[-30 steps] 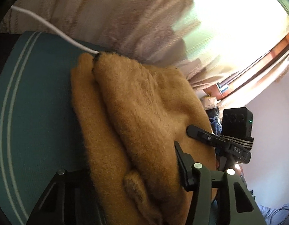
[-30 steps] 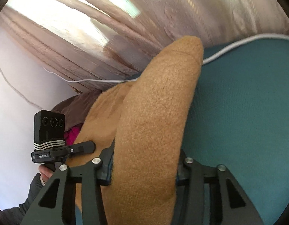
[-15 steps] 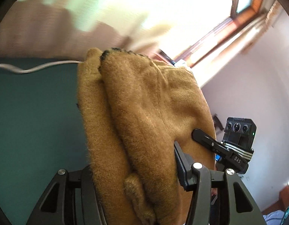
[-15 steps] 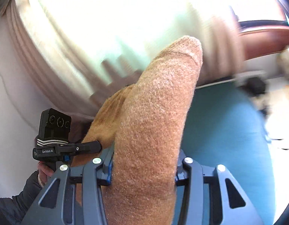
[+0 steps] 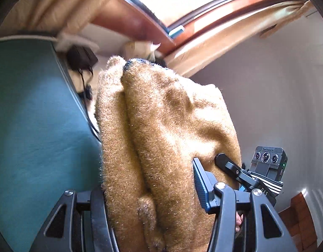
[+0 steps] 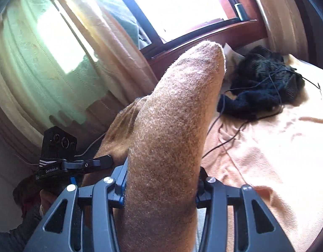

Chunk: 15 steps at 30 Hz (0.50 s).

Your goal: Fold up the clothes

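the tan fleece garment [image 5: 161, 138] fills the middle of both wrist views, bunched and clamped in the left gripper [image 5: 148, 191] and the right gripper [image 6: 161, 187], whose fingers press its thick folds. it hides most of what lies ahead. a teal surface [image 5: 35, 126] shows at left; a black knitted garment [image 6: 264, 84] with thin cords lies on the peach bedspread [image 6: 266, 157] below the wood-framed window [image 6: 203, 33].
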{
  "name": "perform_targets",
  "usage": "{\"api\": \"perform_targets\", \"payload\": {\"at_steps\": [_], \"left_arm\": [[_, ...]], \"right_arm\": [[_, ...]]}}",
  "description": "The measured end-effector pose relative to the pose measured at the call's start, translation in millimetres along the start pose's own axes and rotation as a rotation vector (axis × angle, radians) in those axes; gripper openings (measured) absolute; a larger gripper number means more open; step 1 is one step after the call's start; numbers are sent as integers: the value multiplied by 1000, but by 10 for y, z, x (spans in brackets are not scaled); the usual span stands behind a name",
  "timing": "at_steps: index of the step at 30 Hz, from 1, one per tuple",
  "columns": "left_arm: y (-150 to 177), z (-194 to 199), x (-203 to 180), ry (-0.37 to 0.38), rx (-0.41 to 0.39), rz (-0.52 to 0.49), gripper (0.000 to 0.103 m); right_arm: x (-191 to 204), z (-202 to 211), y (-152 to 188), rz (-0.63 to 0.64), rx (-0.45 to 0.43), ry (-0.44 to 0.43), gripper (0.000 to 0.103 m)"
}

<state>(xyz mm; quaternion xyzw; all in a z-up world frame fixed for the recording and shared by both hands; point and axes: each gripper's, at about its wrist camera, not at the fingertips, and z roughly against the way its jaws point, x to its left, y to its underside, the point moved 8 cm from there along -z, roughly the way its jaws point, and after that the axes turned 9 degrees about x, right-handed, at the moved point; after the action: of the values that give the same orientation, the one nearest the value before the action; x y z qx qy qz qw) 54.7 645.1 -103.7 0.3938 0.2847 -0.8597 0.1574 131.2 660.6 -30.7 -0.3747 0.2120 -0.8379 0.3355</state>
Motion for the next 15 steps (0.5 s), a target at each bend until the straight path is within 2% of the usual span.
{"api": "perform_targets", "payload": {"at_steps": [5, 9, 12, 15], "left_arm": [[-52, -348, 87, -62, 43, -6, 55], [45, -449, 266, -142, 75, -8, 55], [40, -513, 350, -163, 80, -12, 55], [93, -502, 294, -206, 78, -42, 56]], "right_arm": [[-398, -154, 77, -82, 25, 29, 48], [-609, -341, 158, -127, 67, 35, 48], [-699, -479, 230, -158, 100, 35, 48], [-764, -508, 320, -180, 129, 53, 54]]}}
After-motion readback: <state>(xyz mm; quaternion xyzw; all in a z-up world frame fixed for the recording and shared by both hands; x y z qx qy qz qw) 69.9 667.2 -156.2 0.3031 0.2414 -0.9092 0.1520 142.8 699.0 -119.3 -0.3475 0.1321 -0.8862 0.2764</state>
